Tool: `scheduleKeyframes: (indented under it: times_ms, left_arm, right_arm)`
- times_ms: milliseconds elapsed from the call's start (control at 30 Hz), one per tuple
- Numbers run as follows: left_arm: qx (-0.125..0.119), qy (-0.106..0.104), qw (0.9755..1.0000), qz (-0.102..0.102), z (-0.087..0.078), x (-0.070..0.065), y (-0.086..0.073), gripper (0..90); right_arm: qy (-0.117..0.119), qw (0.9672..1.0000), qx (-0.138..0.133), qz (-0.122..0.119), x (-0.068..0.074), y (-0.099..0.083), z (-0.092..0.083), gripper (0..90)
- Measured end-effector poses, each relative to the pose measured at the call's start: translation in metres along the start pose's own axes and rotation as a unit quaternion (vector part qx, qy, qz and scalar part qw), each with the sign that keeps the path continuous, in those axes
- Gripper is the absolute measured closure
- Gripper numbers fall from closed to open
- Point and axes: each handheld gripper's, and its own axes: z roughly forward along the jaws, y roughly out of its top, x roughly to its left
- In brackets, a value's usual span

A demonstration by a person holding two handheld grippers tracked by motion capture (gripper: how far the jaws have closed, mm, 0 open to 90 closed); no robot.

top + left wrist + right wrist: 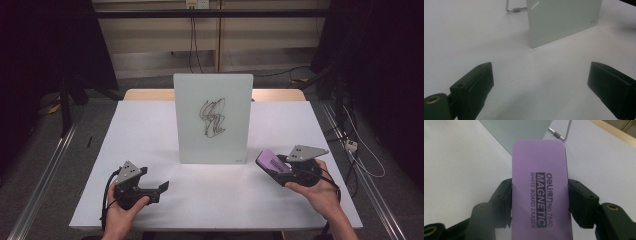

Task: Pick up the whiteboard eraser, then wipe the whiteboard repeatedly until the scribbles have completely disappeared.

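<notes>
The purple eraser (pixel 540 192) sits clamped between the two black jaws of the right gripper (pixel 280 167), which press on its long sides; in the right gripper view its printed face reads "MAGNETIC WHITE BOARD ERASER" and its far end reaches out well past the jaw tips toward the whiteboard (pixel 213 117). In the high view the eraser (pixel 271 161) shows as a purple block just in front of the whiteboard's lower right corner, close to it but not touching, with the person's right hand (pixel 320 192) wrapped around the gripper body behind it. The whiteboard stands upright near the middle of the white table (pixel 150 130), propped on a metal stand (pixel 512 8), and carries a black scribble (pixel 212 117) on its face. The left gripper (pixel 157 187) rests in front of the whiteboard and off to its left side, well apart from it, held by the left hand (pixel 122 210); its jaws are spread wide with nothing but bare tabletop between them.
</notes>
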Motion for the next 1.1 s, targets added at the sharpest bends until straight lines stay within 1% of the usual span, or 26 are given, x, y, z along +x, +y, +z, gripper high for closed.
scheduleKeyframes:
  times_ms: [133, 200, 233, 433, 500, 633, 767, 867, 900, 1000, 1100]
  left_arm:
    - [0.002, 0.002, 1.0, -0.007, 0.001, 0.002, -0.001, 6.6]
    - [-0.001, 0.003, 1.0, -0.009, 0.0, 0.002, -0.001, 6.6]
    - [-0.001, 0.003, 1.0, -0.009, 0.0, 0.002, -0.001, 6.6]
    - [-0.001, 0.002, 1.0, -0.004, 0.001, 0.001, 0.0, 6.6]
    - [0.0, 0.002, 1.0, -0.003, 0.001, 0.001, 0.0, 6.6]
    - [-0.003, 0.001, 1.0, -0.004, 0.001, 0.001, 0.001, 6.6]
    - [0.0, 0.001, 1.0, -0.002, 0.003, 0.001, 0.001, 6.6]
    - [0.002, -0.001, 1.0, 0.002, 0.004, 0.001, 0.002, 6.6]
    - [-0.001, 0.0, 1.0, -0.002, 0.004, 0.001, 0.002, 6.6]
    - [-0.001, 0.005, 1.0, -0.002, 0.003, 0.002, 0.003, 6.6]
    - [-0.001, 0.002, 1.0, 0.001, 0.004, 0.002, 0.003, 6.6]
  right_arm:
    - [-0.002, 0.9998, -0.019, 0.009, 0.002, 0.004, -0.002, 40.9]
    - [0.0, 0.9997, -0.023, 0.01, 0.002, 0.004, 0.0, 40.9]
    - [0.0, 0.9994, -0.027, 0.019, 0.003, 0.005, 0.001, 40.9]
    - [0.002, 0.9988, -0.043, 0.024, 0.006, 0.005, 0.002, 40.9]
    - [0.004, 0.9987, -0.043, 0.026, 0.009, 0.007, 0.003, 40.9]
    - [0.001, 0.9988, -0.045, 0.02, 0.016, 0.012, 0.004, 40.9]
    - [0.002, 0.9984, -0.053, 0.017, 0.021, 0.016, 0.002, 40.9]
    - [0.001, 0.9982, -0.059, 0.011, 0.022, 0.017, 0.001, 40.9]
    - [0.002, 0.9981, -0.06, 0.011, 0.023, 0.018, 0.002, 41.0]
    - [0.0, 0.998, -0.063, 0.008, 0.024, 0.019, 0.002, 41.0]
    - [-0.003, 0.9978, -0.067, -0.001, 0.025, 0.023, 0.001, 40.9]
